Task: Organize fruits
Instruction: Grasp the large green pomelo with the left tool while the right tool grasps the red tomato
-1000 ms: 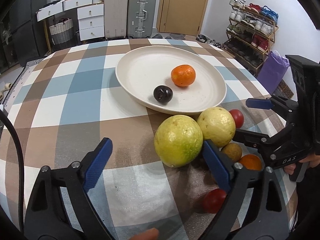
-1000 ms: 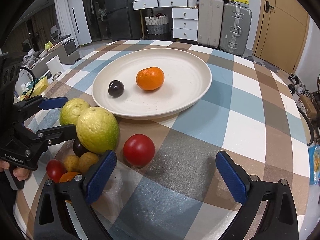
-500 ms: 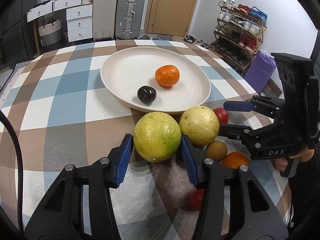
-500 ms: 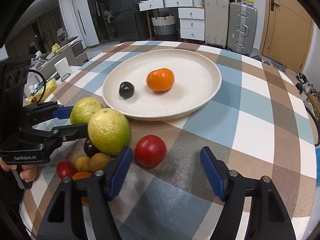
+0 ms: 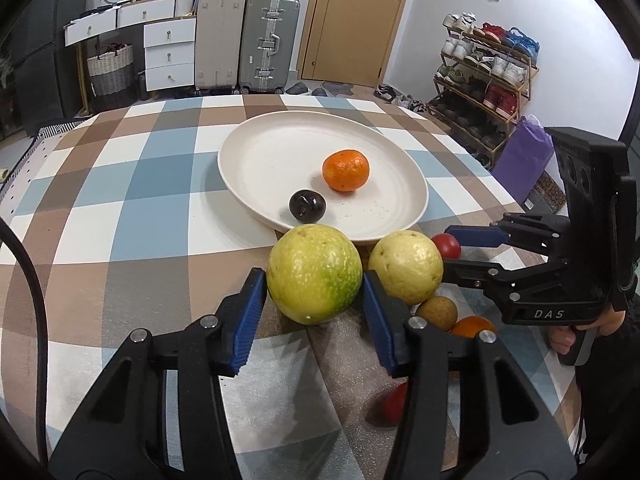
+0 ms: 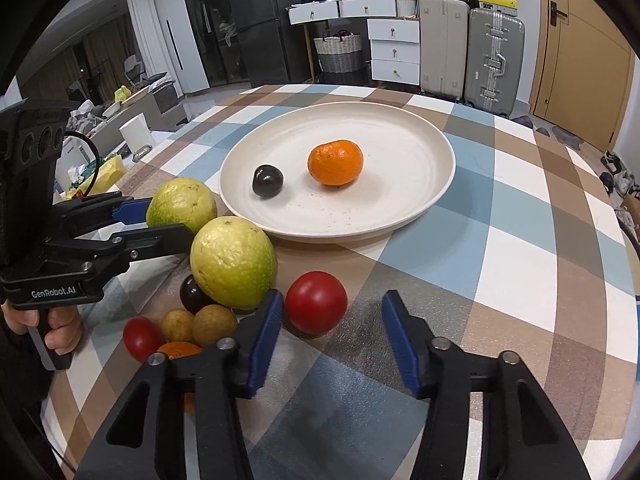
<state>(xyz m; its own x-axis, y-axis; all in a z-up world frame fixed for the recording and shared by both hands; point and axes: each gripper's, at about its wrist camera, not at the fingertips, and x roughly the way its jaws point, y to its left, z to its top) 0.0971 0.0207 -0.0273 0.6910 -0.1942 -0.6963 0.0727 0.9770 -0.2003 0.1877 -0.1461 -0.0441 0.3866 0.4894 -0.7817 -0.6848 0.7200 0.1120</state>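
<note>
Two tongs: the left tongs (image 5: 314, 300) pinch a green guava (image 5: 314, 274), the right tongs (image 6: 330, 332) are closing around a tomato (image 6: 316, 302).

Suitcases (image 5: 270, 40), white drawers (image 5: 168, 54) — wooden door (image 5: 352, 20)

Orange (image 5: 345, 170), plum (image 5: 307, 206) on plate (image 5: 248, 148)

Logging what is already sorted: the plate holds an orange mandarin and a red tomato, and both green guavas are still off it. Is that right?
Not quite. Beside the mandarin on the plate lies a dark plum, not a red tomato; the tomato sits on the tablecloth, as the right wrist view shows. Both guavas are off the plate.
</note>
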